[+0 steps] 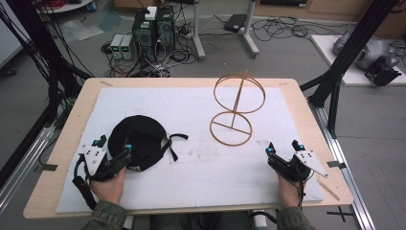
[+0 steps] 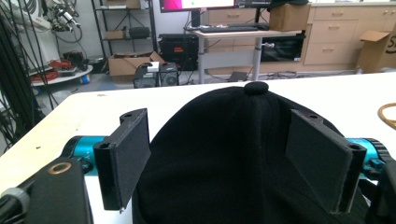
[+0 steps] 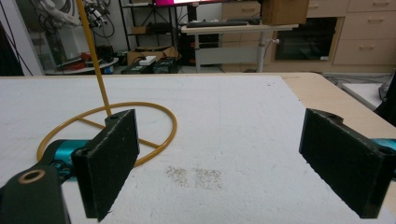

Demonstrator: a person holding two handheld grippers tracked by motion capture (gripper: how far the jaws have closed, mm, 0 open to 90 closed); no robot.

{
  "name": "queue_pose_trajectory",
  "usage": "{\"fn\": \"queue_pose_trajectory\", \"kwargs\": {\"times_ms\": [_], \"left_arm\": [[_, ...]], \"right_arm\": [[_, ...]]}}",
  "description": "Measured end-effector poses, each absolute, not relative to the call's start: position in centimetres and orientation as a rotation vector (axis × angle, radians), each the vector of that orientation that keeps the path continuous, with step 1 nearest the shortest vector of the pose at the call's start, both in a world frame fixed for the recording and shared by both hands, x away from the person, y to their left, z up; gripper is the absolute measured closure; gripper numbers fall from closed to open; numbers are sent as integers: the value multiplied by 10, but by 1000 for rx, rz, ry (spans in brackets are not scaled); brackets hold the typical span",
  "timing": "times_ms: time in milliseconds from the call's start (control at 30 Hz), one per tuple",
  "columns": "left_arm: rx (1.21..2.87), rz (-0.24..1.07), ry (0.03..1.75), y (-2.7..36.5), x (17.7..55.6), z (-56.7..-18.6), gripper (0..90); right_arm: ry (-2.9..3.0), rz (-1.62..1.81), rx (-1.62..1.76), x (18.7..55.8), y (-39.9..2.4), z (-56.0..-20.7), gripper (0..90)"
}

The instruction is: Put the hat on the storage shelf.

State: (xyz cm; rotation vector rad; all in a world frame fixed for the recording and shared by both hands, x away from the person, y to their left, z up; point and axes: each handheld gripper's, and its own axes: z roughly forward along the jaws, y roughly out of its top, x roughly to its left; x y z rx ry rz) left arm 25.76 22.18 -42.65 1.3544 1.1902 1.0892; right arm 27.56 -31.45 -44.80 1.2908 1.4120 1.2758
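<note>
The black cap [image 1: 139, 141] is positioned at the near left of the white mat [image 1: 201, 187], straddled but not yet clamped by the spread left gripper [image 1: 115, 152], while the right gripper [image 1: 282, 154] is held apart, empty, near the gold wire stand [image 1: 235, 110].

One cap [image 1: 136, 141], one wire stand [image 1: 235, 109], two claws [image 1: 114, 154]

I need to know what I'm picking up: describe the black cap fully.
The black cap is soft, dark, fabric-looking, with a round domed crown and a small button on top. It lies crown up on the white mat, on the table's left half, its thin strap trailing toward the middle. The left gripper sits at its near edge, jaws wide on either side of the crown, pads not pressing. The gold wire stand stands apart from it.
</note>
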Motion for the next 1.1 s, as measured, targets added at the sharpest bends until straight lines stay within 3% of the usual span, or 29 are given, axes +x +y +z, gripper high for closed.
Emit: {"fn": "queue_pose_trajectory", "kwargs": {"times_ms": [733,1100], "left_arm": [[1425,1030,1230,208,277,-433,231],[1466,978,1285,207,283,-437,273]], "right_arm": [[1409,1272,1284,273,-316,-448,113],[1402,1293,1296,272,-315,-447,113]]}}
